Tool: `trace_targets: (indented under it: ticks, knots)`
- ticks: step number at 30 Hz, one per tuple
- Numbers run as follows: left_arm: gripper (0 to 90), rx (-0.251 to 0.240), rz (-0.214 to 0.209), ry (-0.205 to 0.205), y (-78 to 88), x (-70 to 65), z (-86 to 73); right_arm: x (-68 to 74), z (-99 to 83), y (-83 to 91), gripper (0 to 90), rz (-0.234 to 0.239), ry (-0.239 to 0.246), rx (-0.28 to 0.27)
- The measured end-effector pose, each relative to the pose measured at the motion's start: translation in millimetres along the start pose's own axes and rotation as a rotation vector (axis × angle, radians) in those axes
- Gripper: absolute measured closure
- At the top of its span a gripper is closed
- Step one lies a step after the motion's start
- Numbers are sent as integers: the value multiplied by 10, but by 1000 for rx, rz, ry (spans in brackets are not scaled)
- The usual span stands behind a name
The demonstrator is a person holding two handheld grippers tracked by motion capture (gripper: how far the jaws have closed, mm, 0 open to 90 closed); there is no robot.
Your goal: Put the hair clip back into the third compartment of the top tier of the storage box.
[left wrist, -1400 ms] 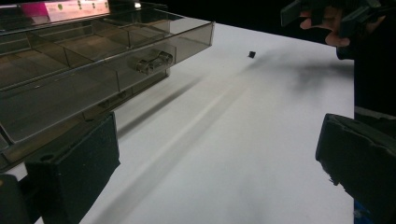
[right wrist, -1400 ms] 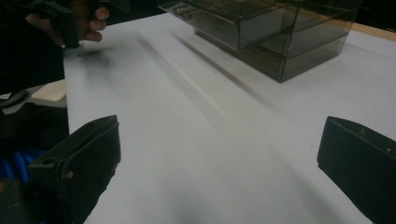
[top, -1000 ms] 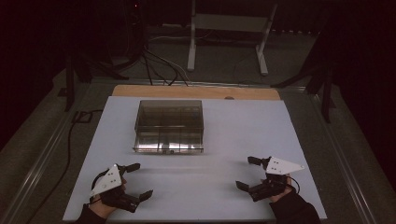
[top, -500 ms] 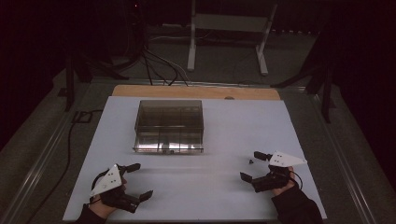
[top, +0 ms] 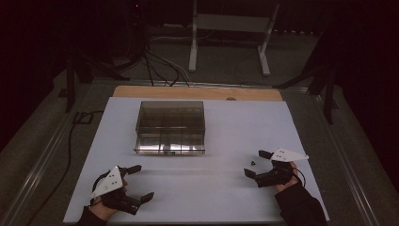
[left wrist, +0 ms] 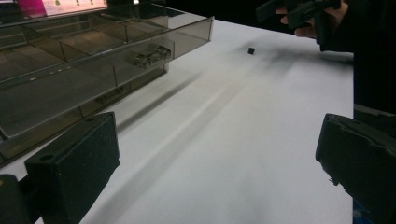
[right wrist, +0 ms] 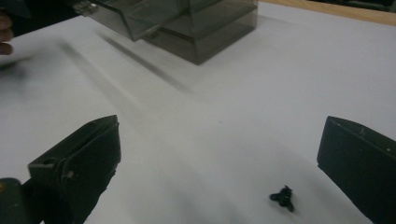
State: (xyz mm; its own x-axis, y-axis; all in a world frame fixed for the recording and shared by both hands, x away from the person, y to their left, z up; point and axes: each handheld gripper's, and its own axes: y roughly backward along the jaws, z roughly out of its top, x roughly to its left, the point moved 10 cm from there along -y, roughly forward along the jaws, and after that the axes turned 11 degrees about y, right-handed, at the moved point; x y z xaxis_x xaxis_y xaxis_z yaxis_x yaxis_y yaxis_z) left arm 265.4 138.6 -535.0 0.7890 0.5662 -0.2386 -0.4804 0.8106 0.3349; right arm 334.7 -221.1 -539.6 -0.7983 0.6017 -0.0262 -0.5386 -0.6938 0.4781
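Observation:
A smoky clear compartment box (top: 170, 127) sits at the middle of the white table top. In the left gripper view its dividers show, with a few small metal parts (left wrist: 152, 55) in one compartment. A tiny black piece (top: 252, 163) lies on the table at the right, also seen as the black piece (right wrist: 282, 197) low between the right jaws. My right gripper (top: 254, 163) is open around that spot, just above the table. My left gripper (top: 142, 182) stands open and empty near the front left edge.
The white board (top: 221, 207) has a wooden strip (top: 197, 92) along its far edge. Cables (top: 155, 70) and a metal stand (top: 230, 28) lie on the dark floor beyond. In the left gripper view the other hand (left wrist: 303, 11) holds its gripper at the top right.
The right gripper has shifted a little to the right and away from the person. The left gripper and the box have stayed put.

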Motion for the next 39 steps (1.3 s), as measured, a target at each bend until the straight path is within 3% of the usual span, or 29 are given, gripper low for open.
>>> trace_targets:
  ticks: [12, 17, 21, 24, 26, 29, 35, 38, 39]
  knots:
    - [6, -2, 0, 1, 5, -4, 3, -142, -37, -41, 0, -1, -49, 16]
    - [6, -4, -1, 1, 6, -7, 8, -273, -66, -63, 0, -50, -39, 23]
    - [6, -7, -1, 4, 10, -2, 9, -349, -79, -59, 0, -66, -62, 24]
    - [6, -7, -2, 5, 9, -2, 11, -372, -101, -57, 0, -70, -81, 51]
    - [6, -7, -2, 2, 14, -8, 12, -371, -179, -87, 0, -61, -86, 106]
    - [6, -7, -1, 3, 18, -4, 14, -396, -242, -124, 71, -92, -100, 139]
    - [6, -9, 0, 4, 21, -2, 15, -383, -271, -131, 244, -94, -97, 160]
    - [6, -10, -1, 5, 20, -6, 16, -368, -284, -131, 309, -86, -79, 175]
    - [6, -6, 0, 1, 20, -8, 11, -367, -307, -125, 374, -93, -63, 198]
